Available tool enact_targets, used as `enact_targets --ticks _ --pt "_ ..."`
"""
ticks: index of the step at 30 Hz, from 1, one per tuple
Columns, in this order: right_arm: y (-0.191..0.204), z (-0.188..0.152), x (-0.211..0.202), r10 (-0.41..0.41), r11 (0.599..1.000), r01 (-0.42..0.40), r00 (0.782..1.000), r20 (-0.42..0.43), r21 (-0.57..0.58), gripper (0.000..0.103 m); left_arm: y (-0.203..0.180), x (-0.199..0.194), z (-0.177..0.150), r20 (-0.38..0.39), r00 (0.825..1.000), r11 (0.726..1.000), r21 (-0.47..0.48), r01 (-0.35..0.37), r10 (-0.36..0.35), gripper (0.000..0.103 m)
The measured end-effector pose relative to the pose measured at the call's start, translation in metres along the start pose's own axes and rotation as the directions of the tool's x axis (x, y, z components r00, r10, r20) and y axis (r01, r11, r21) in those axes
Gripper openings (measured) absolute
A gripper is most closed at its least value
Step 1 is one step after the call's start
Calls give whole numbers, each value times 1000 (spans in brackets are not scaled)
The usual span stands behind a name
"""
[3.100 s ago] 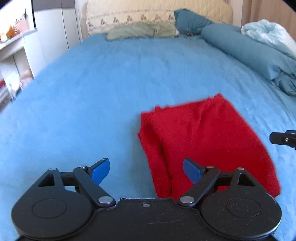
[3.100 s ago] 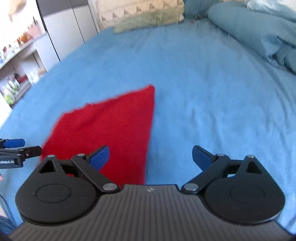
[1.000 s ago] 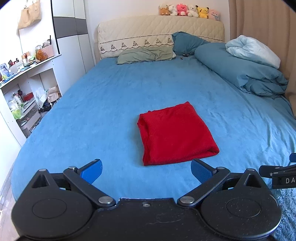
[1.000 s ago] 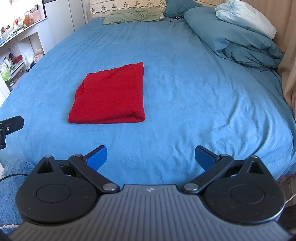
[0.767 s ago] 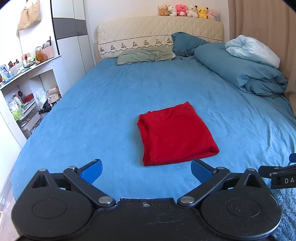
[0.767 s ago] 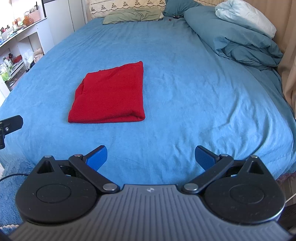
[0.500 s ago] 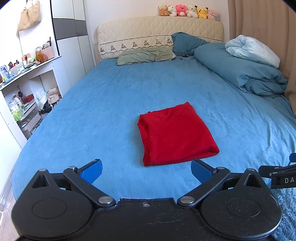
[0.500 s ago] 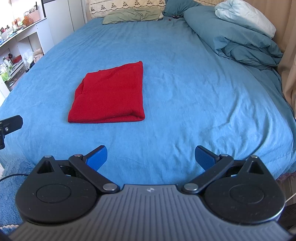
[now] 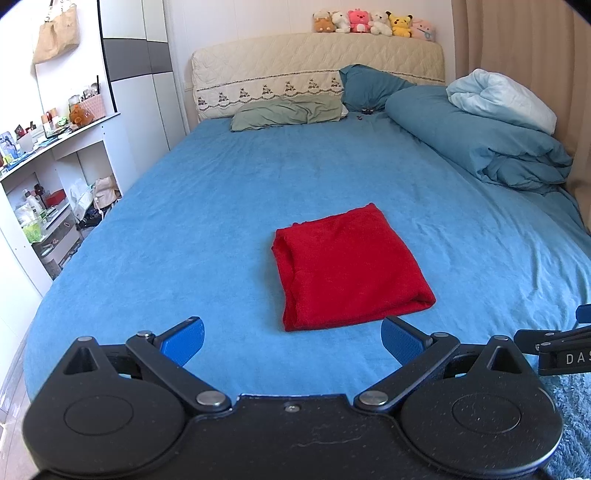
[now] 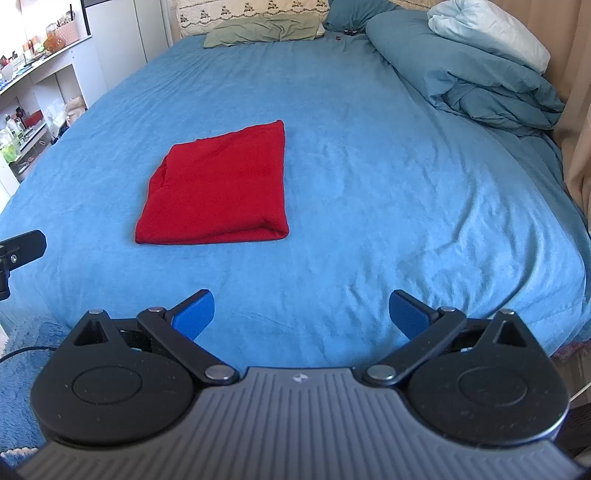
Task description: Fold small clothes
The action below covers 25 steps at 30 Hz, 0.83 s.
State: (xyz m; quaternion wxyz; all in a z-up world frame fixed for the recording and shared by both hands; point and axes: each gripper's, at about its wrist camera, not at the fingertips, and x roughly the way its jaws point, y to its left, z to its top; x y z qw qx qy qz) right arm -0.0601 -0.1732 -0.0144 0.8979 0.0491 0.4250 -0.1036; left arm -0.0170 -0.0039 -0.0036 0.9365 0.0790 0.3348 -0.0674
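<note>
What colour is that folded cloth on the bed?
Solid red folded cloth, clearest in the left wrist view.

— What sort of place is showing here?
— A home bedroom: a bed (image 9: 229, 206) is filling the view, with a pillow (image 9: 288, 112) and a bunched duvet (image 9: 476, 136) lying at its head.
— Anything else saying so?
— Plush toys (image 9: 373, 23) are sitting along the headboard (image 9: 317, 61) (a lived-in touch), and cluttered shelves (image 9: 40, 177) are standing beside it.
</note>
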Motion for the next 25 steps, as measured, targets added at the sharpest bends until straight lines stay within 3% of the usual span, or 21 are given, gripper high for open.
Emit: enact_targets --ticks 9,15,25 --pt "0 -1 -2 -1 1000 1 1000 3 5 103 2 -1 0 7 1000 999 -26 19 -19 103" --pt "7 -2 -4 -6 1000 6 1000 11 13 103 -2 -5 0 34 999 999 -13 -33 34 103" --pt "11 -1 -4 -6 1000 5 1000 12 13 103 1 -3 0 28 999 999 -35 -23 24 103"
